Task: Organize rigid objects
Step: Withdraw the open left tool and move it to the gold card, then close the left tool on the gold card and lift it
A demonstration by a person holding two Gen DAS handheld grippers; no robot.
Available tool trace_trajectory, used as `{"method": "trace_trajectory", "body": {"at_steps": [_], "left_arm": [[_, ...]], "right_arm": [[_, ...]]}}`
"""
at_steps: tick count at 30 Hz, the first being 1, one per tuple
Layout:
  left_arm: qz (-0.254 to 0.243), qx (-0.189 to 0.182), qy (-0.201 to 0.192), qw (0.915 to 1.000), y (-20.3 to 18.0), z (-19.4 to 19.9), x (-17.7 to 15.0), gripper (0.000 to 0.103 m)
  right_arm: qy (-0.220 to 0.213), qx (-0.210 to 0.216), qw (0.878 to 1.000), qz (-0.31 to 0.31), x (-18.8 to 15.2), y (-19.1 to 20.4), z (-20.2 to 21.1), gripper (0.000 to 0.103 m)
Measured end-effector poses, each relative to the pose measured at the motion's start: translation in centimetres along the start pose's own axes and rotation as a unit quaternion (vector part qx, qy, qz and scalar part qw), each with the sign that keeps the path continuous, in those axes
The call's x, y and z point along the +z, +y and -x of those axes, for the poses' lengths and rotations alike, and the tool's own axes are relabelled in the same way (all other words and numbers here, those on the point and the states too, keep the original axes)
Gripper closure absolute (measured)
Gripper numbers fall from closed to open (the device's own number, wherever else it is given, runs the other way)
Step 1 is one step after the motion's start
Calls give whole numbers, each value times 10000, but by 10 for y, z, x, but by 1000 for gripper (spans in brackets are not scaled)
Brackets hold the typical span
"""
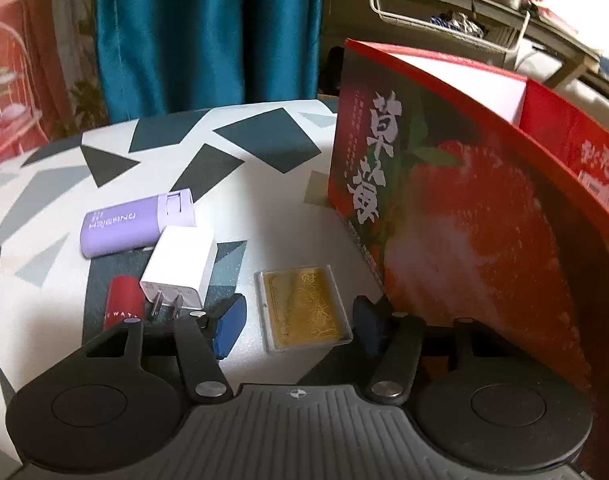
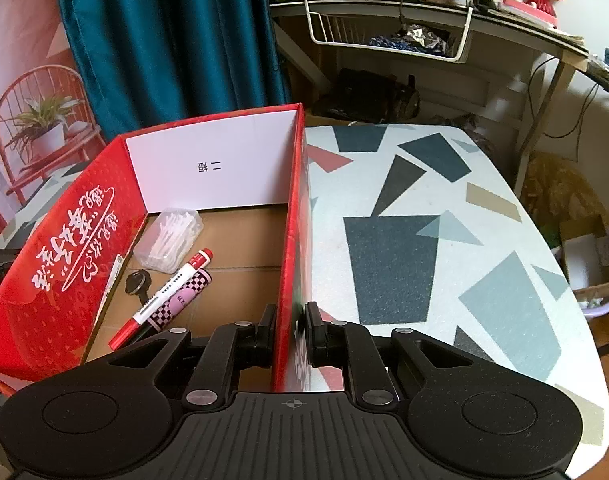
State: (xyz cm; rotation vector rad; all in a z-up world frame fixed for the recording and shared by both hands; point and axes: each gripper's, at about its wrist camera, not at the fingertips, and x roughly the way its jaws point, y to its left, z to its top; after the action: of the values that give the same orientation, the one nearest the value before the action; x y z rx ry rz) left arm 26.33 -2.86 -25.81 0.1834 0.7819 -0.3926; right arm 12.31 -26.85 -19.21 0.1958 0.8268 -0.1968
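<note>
While the right gripper (image 2: 289, 330) is clamped on the near end of the red box's (image 2: 64, 280) right wall, its two pads pressing that thin wall from either side, the left gripper (image 1: 300, 322) stands wide with nothing between its fingers. The box sits on a patterned table (image 2: 424, 208), open at the top, with red strawberry print outside and a white inner end wall.

Inside, on the brown cardboard floor, four things lie toward the left side. A clear case of cotton swabs (image 2: 168, 240) rests nearest the far wall. Just in front of it, a red-capped marker (image 2: 160, 300) lies diagonally, and a checkered pink-and-black tube (image 2: 182, 300) lies alongside, touching it. A small black round piece (image 2: 137, 282) sits left of the marker, close to the left wall. The right half of the floor is bare.

Outside, in the left view, the box (image 1: 444, 208) rises just right of the open fingers. A gold card in a clear case (image 1: 302, 310) lies flat on the table between the blue fingertips, untouched by either. Further left sit a white plug (image 1: 180, 266), prongs toward the camera, a purple power bank (image 1: 138, 222) behind it, and a red tube (image 1: 124, 306) beside the plug.
</note>
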Motion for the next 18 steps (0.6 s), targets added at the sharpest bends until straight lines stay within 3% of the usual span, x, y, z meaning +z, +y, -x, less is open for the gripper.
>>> {"method": "trace_trajectory", "body": {"at_steps": [1,2,18], "left_arm": [[-137,65,21,9999,-2,-3,1,52],[-197,14,15,9998,-3,-1,0,54],[1,68,169,9998,1,34,-30,54]], "right_arm": [[-6,-4,10000,-5,0,0,0,91],[-12,-10,10000,-3,0,0,0,91],[-42,-126,9999,53,-1,3,2,92]]}}
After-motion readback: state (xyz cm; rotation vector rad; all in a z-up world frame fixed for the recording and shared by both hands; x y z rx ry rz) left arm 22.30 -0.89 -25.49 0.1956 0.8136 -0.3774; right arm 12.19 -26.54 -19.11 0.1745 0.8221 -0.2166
